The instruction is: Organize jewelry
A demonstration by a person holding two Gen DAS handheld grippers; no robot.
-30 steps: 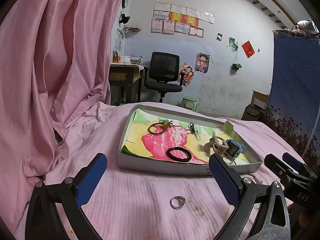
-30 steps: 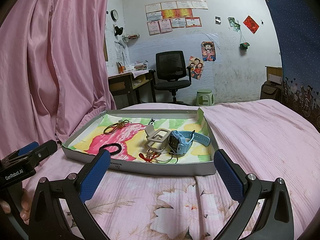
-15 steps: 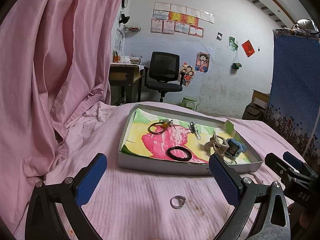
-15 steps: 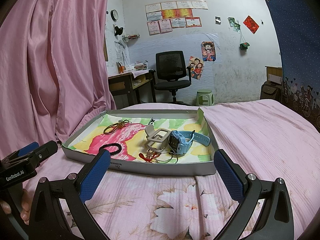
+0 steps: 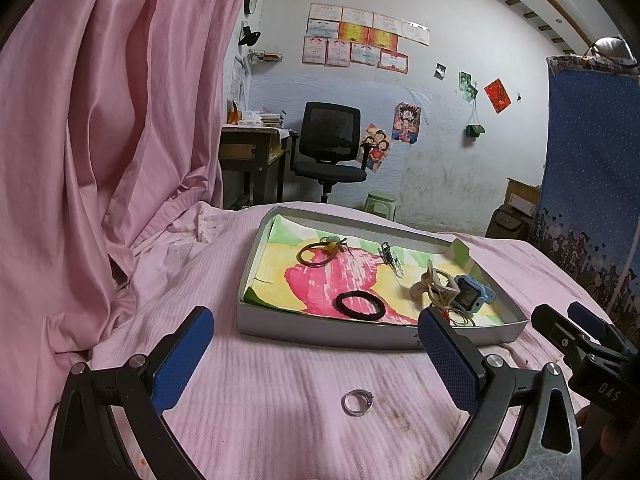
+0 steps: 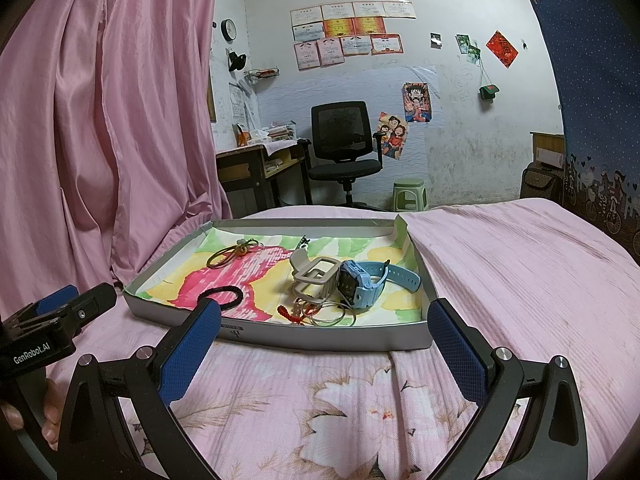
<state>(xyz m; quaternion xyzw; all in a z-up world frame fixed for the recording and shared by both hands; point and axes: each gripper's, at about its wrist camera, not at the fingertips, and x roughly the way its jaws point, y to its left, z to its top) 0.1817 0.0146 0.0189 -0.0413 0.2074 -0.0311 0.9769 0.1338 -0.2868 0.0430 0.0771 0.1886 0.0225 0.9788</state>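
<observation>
A silver ring [image 5: 357,402] lies on the pink bedsheet, between and just below the blue pads of my open left gripper [image 5: 316,344]. Beyond it sits a shallow grey tray [image 5: 320,332] lined with colourful paper. Inside are a black hair tie [image 5: 360,306], an olive hair tie [image 5: 316,255], a hair clip [image 5: 390,258], a beige watch [image 6: 314,276], a blue watch [image 6: 360,282] and thin bangles [image 6: 332,314]. My right gripper [image 6: 324,332] hangs open and empty in front of the tray's near wall [image 6: 320,336].
A pink curtain [image 5: 100,140] drapes along the left. The bed [image 6: 520,272] stretches to the right of the tray. A desk [image 6: 260,168], office chair [image 6: 344,152] and green stool [image 6: 408,194] stand beyond the bed. The other gripper [image 5: 592,356] shows at the right edge.
</observation>
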